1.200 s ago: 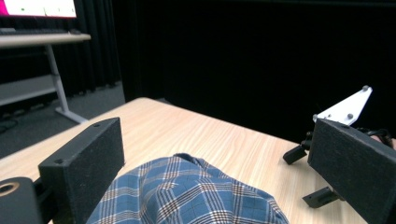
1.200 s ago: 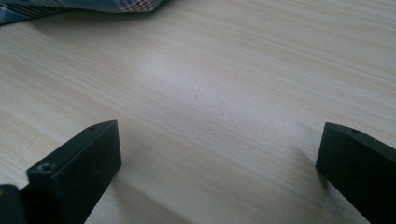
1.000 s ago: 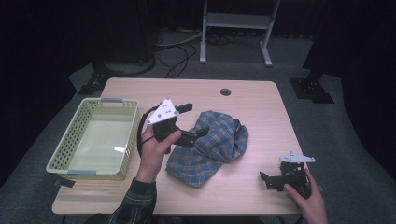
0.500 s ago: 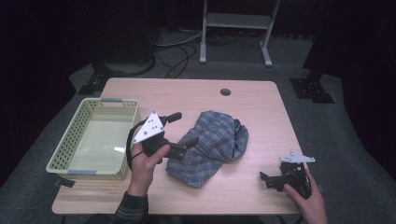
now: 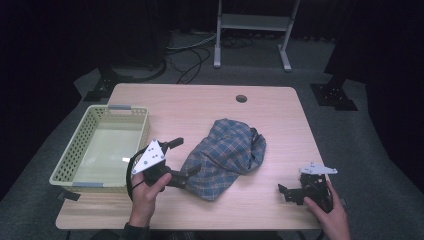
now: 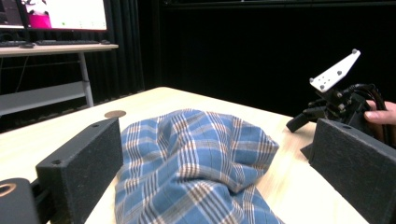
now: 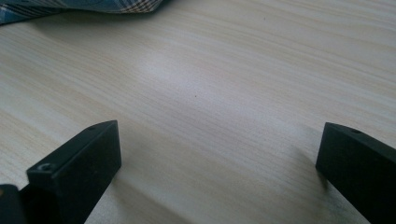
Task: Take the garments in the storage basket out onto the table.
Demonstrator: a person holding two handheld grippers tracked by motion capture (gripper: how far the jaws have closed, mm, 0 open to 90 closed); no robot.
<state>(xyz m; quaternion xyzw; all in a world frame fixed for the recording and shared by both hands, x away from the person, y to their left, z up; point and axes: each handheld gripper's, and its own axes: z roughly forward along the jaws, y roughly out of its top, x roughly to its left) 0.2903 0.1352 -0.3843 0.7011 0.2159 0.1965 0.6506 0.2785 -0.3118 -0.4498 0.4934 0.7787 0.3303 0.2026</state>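
We move our left gripper (image 5: 186, 159) back along the desk (image 5: 200, 107), toward ourselves. One second ago it was up by the middle of the blue checked cloth (image 5: 226, 155). Half a second ago it was already lower. Now it sits at the near left edge of the cloth, next to the basket (image 5: 61, 162).

The left fingers (image 6: 79, 163) are spread wide. In the left gripper view the cloth (image 6: 201, 163) bulges up between them, but they do not squeeze it yet. The cloth lies in a soft heap in the middle of the desk. It looks the same as it did a second ago, so nothing has pulled it.

Our right gripper (image 5: 292, 192) has not moved. It rests near the right front corner, well apart from the cloth. Its fingers (image 7: 77, 163) are spread wide too, with bare desk between them.

We think the left hand has picked a new spot to grab. The edge of the cloth is easier to pinch than the fat middle. The basket is empty and close by, so the cloth may go in there. No grab has happened yet.
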